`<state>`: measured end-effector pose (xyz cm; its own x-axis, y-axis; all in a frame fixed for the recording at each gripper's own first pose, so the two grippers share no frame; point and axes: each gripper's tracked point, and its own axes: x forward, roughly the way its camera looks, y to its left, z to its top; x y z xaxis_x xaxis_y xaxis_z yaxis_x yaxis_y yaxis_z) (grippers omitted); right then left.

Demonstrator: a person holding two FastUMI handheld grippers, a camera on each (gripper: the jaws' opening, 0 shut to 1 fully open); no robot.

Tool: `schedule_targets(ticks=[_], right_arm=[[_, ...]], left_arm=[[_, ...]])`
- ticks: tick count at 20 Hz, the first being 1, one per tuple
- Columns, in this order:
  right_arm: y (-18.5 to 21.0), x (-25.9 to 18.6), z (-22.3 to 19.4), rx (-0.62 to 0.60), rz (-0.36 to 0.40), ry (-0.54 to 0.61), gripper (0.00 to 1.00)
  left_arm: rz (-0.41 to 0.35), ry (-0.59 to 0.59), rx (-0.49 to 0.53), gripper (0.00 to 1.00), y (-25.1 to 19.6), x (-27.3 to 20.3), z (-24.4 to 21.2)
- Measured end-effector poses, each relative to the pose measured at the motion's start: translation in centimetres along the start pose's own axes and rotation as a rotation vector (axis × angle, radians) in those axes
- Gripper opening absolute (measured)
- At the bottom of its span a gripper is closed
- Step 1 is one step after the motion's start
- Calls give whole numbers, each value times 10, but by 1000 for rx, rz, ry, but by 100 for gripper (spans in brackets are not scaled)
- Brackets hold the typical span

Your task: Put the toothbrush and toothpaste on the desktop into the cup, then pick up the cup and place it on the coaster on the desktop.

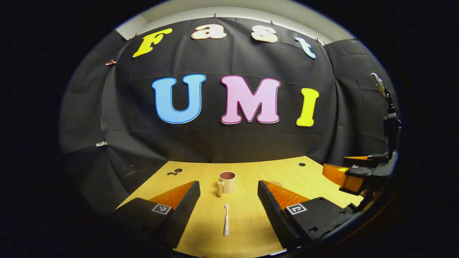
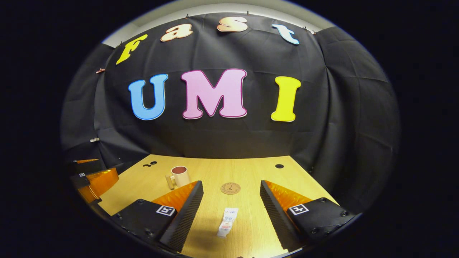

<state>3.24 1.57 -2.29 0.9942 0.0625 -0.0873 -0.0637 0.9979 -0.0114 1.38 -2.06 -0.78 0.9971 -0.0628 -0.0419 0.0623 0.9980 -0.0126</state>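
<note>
- Between the wide-spread, empty fingers of the left gripper (image 1: pixel 228 204) lies the toothbrush (image 1: pixel 226 219), cup (image 1: pixel 227 182) standing beyond it.
- Right gripper (image 2: pixel 231 202) gapes empty too, toothpaste (image 2: pixel 227 222) flat between its fingers, coaster (image 2: pixel 230 188) just ahead on the desktop (image 2: pixel 247 172).

- L gripper (image 1: pixel 228 193): two black finger blocks w/ ribbed, sawtooth-textured inner pads; translucent orange wedge panels on the outer top faces.
- Each L finger base carries a small white square tag w/ black marker pattern; round screws near the base of its right-hand finger.
- R gripper (image 2: pixel 231 195): same build — black bodies, ribbed pads, orange wedges, one black-and-white tag per finger, screws at the block corners.
- R gripper seen from left gripper view, far off to the side: orange panels, black housing, black upright mount above w/ a silvery tip.
</note>
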Motion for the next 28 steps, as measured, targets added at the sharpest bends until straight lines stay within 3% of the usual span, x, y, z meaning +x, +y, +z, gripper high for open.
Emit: schedule_targets(ticks=[10,20,23,28], right_arm=[[-2,51,-44,11,-38,192,98],[3,104,-145,-21,10,496,98],[1,113,-186,-39,17,599,98],[-4,117,-216,-77,22,668,98]], left_arm=[[43,25,7,100,17,3,-4],[220,169,-20,100,47,7,-46],[242,231,-5,100,42,14,-60],[252,290,2,99,39,14,-77]])
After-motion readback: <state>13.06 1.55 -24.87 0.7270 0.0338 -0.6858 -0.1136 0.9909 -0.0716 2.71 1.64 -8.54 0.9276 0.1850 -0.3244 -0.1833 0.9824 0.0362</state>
